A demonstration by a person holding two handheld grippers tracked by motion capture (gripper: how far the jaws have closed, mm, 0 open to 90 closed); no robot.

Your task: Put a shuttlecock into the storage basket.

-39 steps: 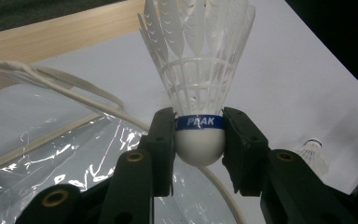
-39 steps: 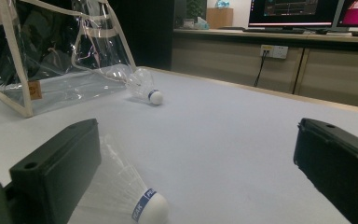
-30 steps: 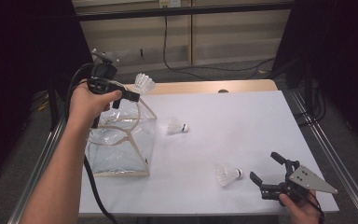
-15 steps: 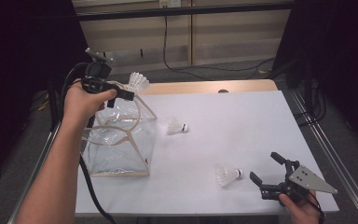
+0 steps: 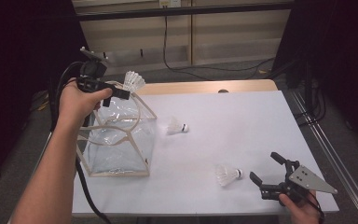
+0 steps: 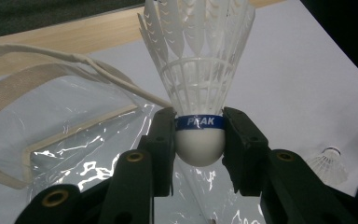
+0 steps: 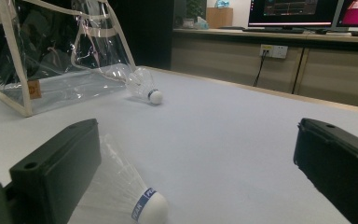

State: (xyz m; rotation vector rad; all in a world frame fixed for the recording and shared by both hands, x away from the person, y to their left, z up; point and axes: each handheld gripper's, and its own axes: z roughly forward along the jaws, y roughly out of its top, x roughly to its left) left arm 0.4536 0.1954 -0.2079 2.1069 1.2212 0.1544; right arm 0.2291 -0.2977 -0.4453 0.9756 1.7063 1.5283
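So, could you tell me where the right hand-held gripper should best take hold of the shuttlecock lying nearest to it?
Probably by the rounded cork head of the nearest shuttlecock, at its blue band. It lies on its side, cork toward the open right hand-held gripper, so come in low from that end; the feather skirt looks too fragile to squeeze.

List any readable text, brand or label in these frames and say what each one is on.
"PEAK": white letters on the blue band of the shuttlecock clamped in the left hand-held gripper.
Blue band on the nearest lying shuttlecock, right gripper view: lettering partly seen, not readable.
Small brown tag on the clear bag: too small to read.
Monitor screens: blurred.
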